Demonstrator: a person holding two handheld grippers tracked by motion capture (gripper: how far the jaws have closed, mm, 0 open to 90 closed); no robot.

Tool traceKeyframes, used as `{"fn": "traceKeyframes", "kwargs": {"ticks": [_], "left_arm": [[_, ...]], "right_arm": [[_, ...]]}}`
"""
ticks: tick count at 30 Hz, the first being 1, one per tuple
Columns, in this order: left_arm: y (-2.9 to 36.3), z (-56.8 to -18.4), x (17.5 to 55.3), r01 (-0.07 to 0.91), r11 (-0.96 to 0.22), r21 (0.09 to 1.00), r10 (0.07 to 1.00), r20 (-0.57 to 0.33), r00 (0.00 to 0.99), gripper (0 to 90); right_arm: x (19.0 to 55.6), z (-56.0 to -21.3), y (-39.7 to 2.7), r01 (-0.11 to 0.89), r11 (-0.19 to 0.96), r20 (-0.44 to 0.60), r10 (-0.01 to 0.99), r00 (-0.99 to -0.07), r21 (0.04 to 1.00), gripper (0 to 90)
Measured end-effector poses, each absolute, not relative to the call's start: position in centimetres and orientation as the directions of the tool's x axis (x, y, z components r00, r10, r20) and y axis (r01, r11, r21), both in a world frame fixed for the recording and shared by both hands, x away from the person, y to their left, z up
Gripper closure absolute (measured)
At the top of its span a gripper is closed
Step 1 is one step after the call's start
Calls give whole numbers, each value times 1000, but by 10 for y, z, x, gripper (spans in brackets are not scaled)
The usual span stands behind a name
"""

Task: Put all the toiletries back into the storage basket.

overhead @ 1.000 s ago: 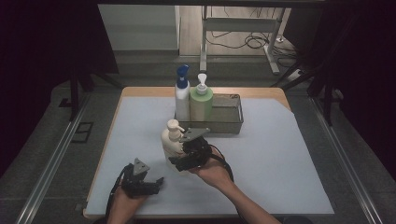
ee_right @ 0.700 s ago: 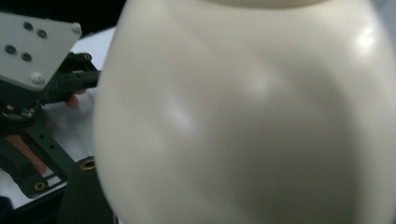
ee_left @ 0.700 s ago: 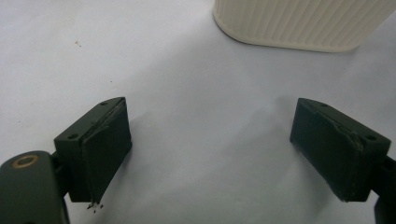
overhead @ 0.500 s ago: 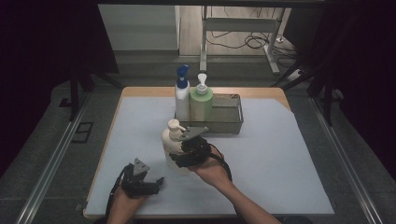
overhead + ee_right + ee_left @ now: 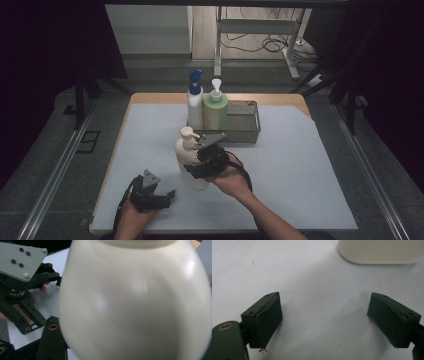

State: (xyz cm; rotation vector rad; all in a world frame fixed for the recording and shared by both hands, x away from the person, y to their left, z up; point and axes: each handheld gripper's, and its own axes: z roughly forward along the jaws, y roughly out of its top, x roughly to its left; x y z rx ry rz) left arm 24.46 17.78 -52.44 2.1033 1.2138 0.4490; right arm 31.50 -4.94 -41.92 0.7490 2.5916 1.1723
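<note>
1. White sheeting covers the worktop (image 5: 310, 165); all items stand on it, and a wooden edge shows along the far side.
2. Grey metal tray (image 5: 245, 131) sits at the middle rear of the worktop. A blue-capped spray bottle (image 5: 195, 102) and a green pump bottle (image 5: 215, 109) stand upright at its left end; the rest of the tray appears unoccupied.
3. Cream pump bottle (image 5: 189, 159) stands upright in front of the tray, near it but apart, with its long axis vertical and its pump head on top.
4. Right gripper (image 5: 207, 159) is the nearer tool: it lies level against the right side of the cream pump bottle, at mid-body. In the right gripper view the rounded cream wall sits directly between the fingers. The fingers have just been closing and now stand at a medium gap around the body; judged, they grip it, though the contact faces are hidden by the bottle.
5. Left gripper (image 5: 150, 192) rests low at the front left, apart from the bottle. Its fingers (image 5: 265, 320) stand wide with nothing between them; the bottle base (image 5: 382, 251) lies ahead of them.
6. Obstruction, judged: the two standing bottles occupy the left end of the tray, so any transfer rearward should aim for the free right portion.
</note>
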Motion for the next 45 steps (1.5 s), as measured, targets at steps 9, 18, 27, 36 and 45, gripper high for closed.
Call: {"fn": "traceKeyframes", "kwargs": {"ticks": [9, 18, 27, 36, 45], "left_arm": [[178, -524, 245, 634, -353, 688, 859, -30, 511, 121], [178, -524, 245, 633, -352, 689, 859, -30, 511, 121], [178, -524, 245, 633, -355, 688, 858, -29, 512, 121], [178, -524, 245, 633, -354, 688, 859, -29, 512, 121], [178, -524, 245, 634, -354, 688, 858, -30, 512, 121]], "right_arm": [[315, -409, -65, 369, 552, 34, 523, -851, 748, 372], [316, -396, -85, 379, 544, 33, 540, -841, 748, 372], [321, -385, -108, 401, 526, 35, 574, -818, 750, 372], [325, -375, -130, 409, 509, 17, 611, -792, 757, 372], [331, -362, -150, 421, 480, 18, 643, -766, 770, 372]]}}
